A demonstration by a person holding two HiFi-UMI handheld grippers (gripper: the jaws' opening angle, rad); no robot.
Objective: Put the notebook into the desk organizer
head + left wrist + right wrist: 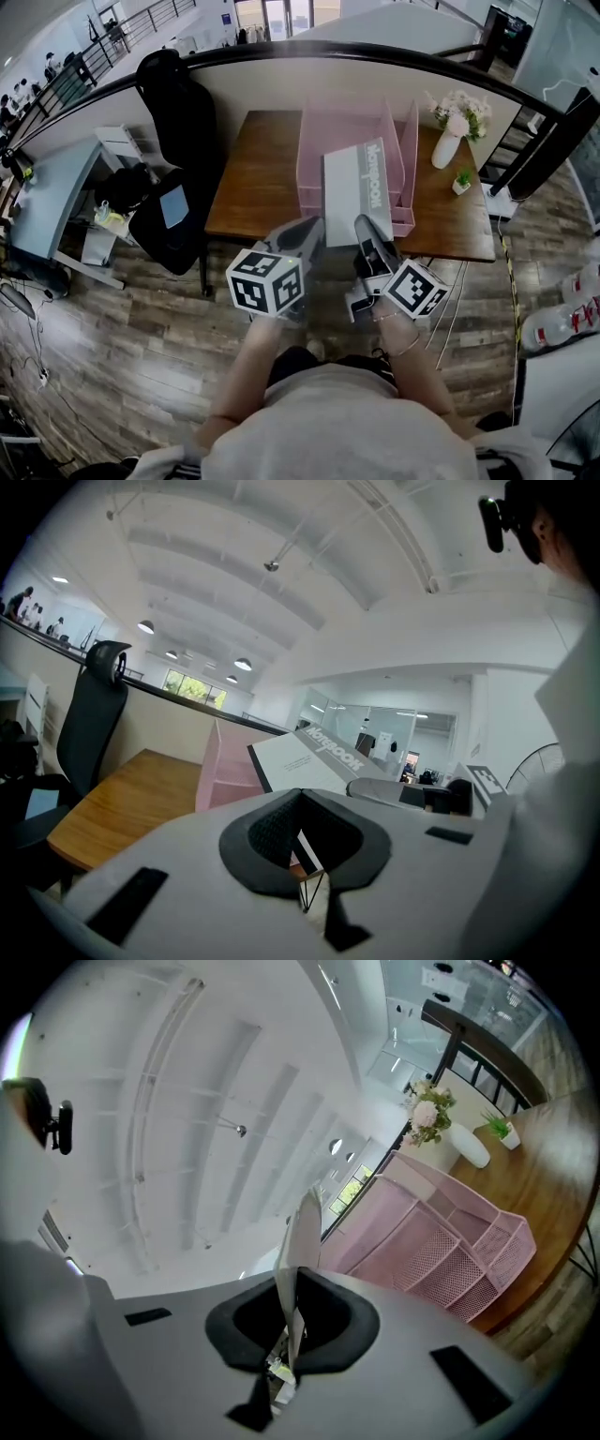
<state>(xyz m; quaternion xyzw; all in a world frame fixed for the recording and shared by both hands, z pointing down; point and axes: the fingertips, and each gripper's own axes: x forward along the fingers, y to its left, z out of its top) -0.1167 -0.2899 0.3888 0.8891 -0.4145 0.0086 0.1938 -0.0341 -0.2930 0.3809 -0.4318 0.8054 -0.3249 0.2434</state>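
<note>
pink organizer [319, 131] on the wooden desk [253, 178] is not yet loaded. the notebook [356, 187] is held over its slots, clamped at its near edge by the left gripper [305, 232] and the right gripper [367, 230]. lowering into a slot and letting go are judged still to be done.

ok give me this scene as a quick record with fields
desk organizer: pink, on the wooden table
notebook: held in the air near the desk organizer, not in a slot yet
left claw: shut on the notebook's near left corner
right claw: shut on the notebook's near right corner
also on table: white vase with flowers, small potted plant
</note>
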